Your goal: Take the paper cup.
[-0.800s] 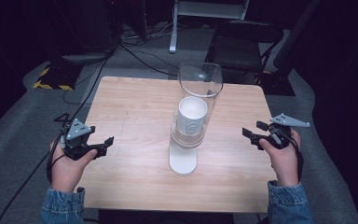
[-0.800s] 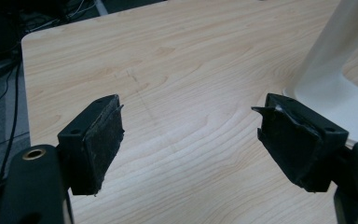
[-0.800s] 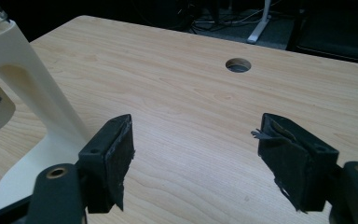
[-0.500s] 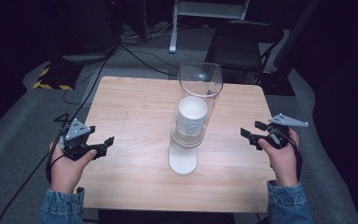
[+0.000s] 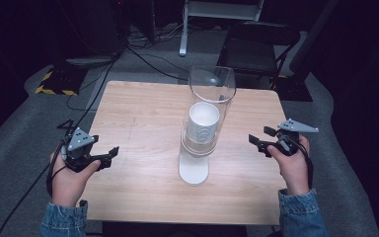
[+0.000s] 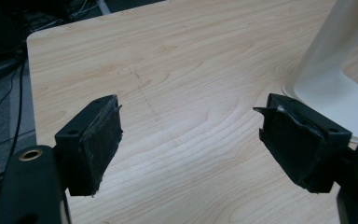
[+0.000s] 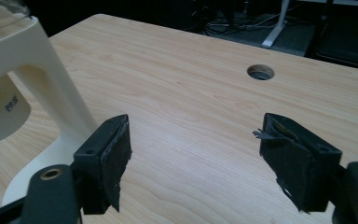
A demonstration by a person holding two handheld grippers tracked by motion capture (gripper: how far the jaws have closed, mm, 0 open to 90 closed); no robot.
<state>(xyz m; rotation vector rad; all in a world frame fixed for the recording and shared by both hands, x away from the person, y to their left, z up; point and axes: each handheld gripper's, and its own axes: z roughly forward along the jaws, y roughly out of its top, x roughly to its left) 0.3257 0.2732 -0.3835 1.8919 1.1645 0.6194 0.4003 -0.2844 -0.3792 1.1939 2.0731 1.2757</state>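
Dark room, grey floor (image 5: pixel 24 128), black chair (image 5: pixel 256 47) behind the wooden table (image 5: pixel 143 113).

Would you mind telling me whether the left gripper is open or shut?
Open: the left gripper has its jaws wide apart over the bare table, holding nothing.

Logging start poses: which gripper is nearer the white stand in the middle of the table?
Right, slightly. The right gripper hovers beside the white stand; the left gripper sits a bit farther off on the opposite side.

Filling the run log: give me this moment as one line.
left gripper: open, empty | right gripper: open, empty | white stand with glass cylinder: mid-table, untouched
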